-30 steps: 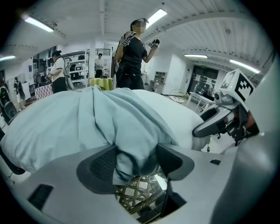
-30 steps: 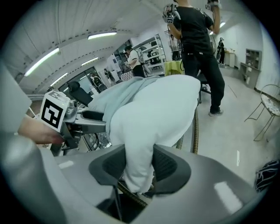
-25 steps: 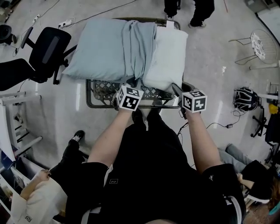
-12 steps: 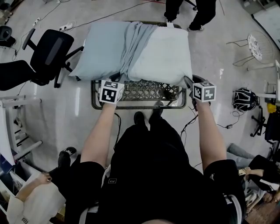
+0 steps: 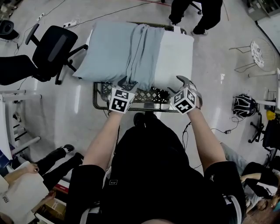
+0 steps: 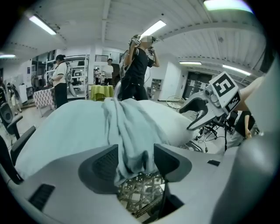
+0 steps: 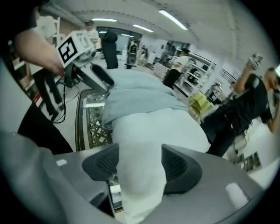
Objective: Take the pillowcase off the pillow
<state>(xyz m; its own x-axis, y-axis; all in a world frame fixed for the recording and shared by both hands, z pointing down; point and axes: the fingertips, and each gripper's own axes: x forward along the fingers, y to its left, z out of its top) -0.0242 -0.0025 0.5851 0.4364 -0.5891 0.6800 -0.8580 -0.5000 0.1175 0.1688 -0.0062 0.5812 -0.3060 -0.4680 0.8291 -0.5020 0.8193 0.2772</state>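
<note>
A large pillow (image 5: 177,54) lay across a metal lattice table (image 5: 144,94) straight ahead of me, at twelve o'clock. Its three o'clock end was bare and white.

A pale blue pillowcase (image 5: 111,50) still covered the pillow's nine o'clock end. Its open edge was gathered into loose folds near the pillow's middle, and some folds hung over the near edge of the table.

A black office chair (image 5: 54,48) stood on the floor at about ten o'clock, just beside the table. The dark legs of a standing person (image 5: 194,13) showed beyond the table at about one o'clock.

My left gripper (image 5: 127,83) pointed down at the near edge of the pillow, at the hanging folds. Its jaws had just been opening and stood apart. The bunched pillowcase cloth hung between them, with the lattice showing below it. I could not tell whether the cloth brushed a pad.

My right gripper (image 5: 180,85) sat at three o'clock from the left one, at the near edge of the bare white end. Its jaws had also just been opening and stood apart, straddling the near corner of the white pillow, which filled most of the gap between the pads.
</note>
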